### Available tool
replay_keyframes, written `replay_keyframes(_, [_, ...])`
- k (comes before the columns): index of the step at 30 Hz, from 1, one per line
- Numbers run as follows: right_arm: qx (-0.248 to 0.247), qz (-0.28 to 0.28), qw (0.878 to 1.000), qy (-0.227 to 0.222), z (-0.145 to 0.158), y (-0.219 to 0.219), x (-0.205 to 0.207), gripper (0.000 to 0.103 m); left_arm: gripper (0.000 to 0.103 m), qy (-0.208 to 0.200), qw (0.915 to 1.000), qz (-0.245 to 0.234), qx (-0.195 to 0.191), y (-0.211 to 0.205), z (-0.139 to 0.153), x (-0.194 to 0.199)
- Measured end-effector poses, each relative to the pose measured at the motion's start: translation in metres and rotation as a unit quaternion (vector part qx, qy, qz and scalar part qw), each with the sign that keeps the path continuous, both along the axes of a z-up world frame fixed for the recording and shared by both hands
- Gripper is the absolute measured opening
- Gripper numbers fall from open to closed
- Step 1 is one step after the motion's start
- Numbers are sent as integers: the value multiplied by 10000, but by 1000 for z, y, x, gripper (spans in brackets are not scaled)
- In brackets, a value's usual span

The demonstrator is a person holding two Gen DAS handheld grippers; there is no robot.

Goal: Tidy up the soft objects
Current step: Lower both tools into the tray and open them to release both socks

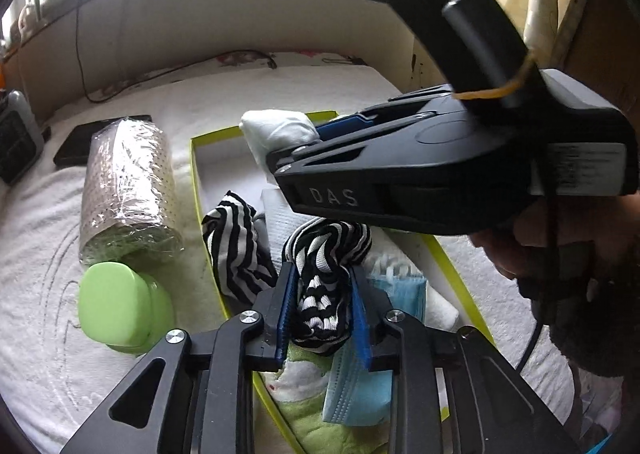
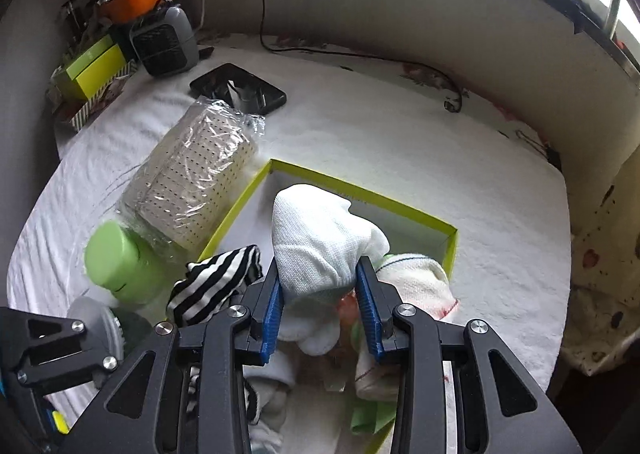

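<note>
A: Left gripper (image 1: 323,304) pads flank striped sock (image 1: 324,278) over green-rimmed box (image 1: 196,189) near end, grip unclear. Right gripper (image 2: 320,308) clamps white sock (image 2: 320,242).
B: Both light, floppy; grab mid-bundle.

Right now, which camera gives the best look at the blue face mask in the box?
The left wrist view. There the blue face mask lies in plain sight in the box, just under the left gripper and the striped cloth. In the right wrist view I cannot make out the mask; the gripper and white cloth cover that part.
</note>
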State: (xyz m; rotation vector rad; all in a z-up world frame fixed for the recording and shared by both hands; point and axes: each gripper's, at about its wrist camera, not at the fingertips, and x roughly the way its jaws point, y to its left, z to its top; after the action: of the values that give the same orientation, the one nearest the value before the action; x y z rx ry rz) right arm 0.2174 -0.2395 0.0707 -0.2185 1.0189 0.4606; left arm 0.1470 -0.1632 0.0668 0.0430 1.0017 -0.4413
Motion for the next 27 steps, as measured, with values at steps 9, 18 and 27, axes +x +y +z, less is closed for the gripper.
replay_keyframes(9, [238, -40, 9996, 130, 1, -3, 5, 45, 39, 25, 10000, 42, -43, 5, -1, -2])
replay_keyframes(18, [361, -189, 9991, 154, 7, -4, 4, 51, 52, -18, 9999, 94, -48, 9, 4, -4])
replay_keyframes(27, [460, -305, 9984, 92, 19, -5, -5, 55, 61, -98, 9998, 164, -89, 15, 12, -11])
